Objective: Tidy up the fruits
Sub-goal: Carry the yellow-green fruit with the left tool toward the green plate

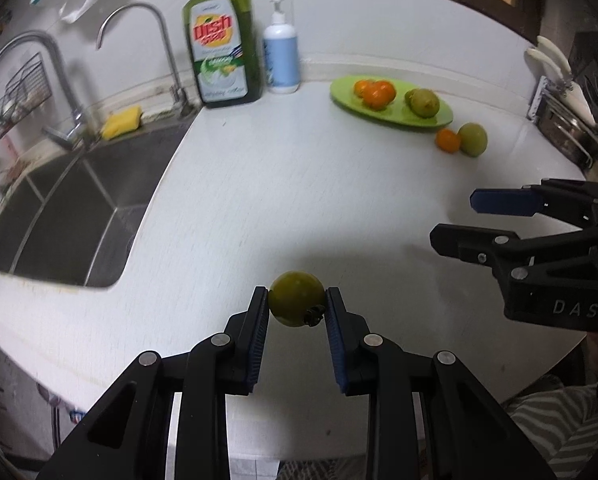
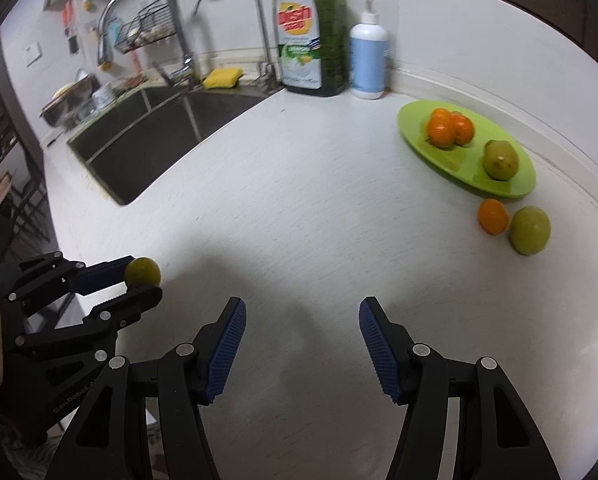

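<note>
My left gripper (image 1: 297,300) is shut on a green fruit (image 1: 295,297) and holds it above the white counter near its front edge; it shows in the right wrist view too (image 2: 142,271). My right gripper (image 2: 302,308) is open and empty over the counter; it also shows in the left wrist view (image 1: 453,218). A green oval plate (image 2: 439,151) at the back right holds orange fruits (image 2: 449,126) and a green fruit (image 2: 500,159). One orange fruit (image 2: 492,216) and one green fruit (image 2: 529,230) lie on the counter beside the plate.
A steel sink (image 2: 147,140) with two taps (image 2: 179,36) is at the left. A green dish soap bottle (image 2: 311,36), a white pump bottle (image 2: 369,52) and a yellow sponge (image 2: 221,77) stand at the back wall. A rack with knives (image 1: 559,92) is at the far right.
</note>
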A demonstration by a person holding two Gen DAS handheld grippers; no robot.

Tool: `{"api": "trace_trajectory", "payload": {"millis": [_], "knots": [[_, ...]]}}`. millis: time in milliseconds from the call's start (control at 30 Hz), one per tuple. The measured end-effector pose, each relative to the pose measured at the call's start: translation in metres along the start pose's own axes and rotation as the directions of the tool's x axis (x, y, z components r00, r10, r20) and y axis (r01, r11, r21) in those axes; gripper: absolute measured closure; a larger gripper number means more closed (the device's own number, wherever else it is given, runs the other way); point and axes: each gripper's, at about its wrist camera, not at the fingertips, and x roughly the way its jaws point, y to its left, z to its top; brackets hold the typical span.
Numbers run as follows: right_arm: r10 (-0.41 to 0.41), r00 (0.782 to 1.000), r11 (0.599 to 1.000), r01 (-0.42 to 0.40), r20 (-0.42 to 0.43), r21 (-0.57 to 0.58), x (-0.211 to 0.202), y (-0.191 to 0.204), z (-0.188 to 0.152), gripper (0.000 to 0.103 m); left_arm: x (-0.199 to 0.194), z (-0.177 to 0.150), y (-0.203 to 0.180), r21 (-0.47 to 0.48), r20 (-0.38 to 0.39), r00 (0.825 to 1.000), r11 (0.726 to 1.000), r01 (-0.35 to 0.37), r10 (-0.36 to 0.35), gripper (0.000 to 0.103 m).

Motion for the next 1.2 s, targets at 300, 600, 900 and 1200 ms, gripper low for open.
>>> {"api": "trace_trajectory", "payload": {"millis": [300, 600, 900, 1200], "knots": [[-0.070, 0.995, 0.992, 0.062, 0.069, 0.114, -0.016, -0.029, 0.010, 0.043, 0.006, 0.049, -0.017, 0.096, 0.066, 0.994, 0.992, 0.077, -0.084, 0.075], [-0.186, 0.972, 0.957, 0.147, 0.140, 0.249, -0.022, -0.079, 0.022, 0.043, 0.026, 0.096, -0.043, 0.168, 0.087, 0.982, 0.974, 0.151, -0.168, 0.075], [-0.228, 0.967, 0.929, 0.180, 0.116, 0.324, 0.000, -0.115, 0.039, 0.043, 0.055, 0.129, -0.061, 0.207, 0.089, 0.978, 0.964, 0.168, -0.189, 0.075], [-0.194, 0.979, 0.903, 0.157, 0.053, 0.400, 0.033, -0.145, 0.043, 0.043, 0.096, 0.158, -0.071, 0.223, 0.069, 0.977, 0.958, 0.183, -0.203, 0.075]]}}
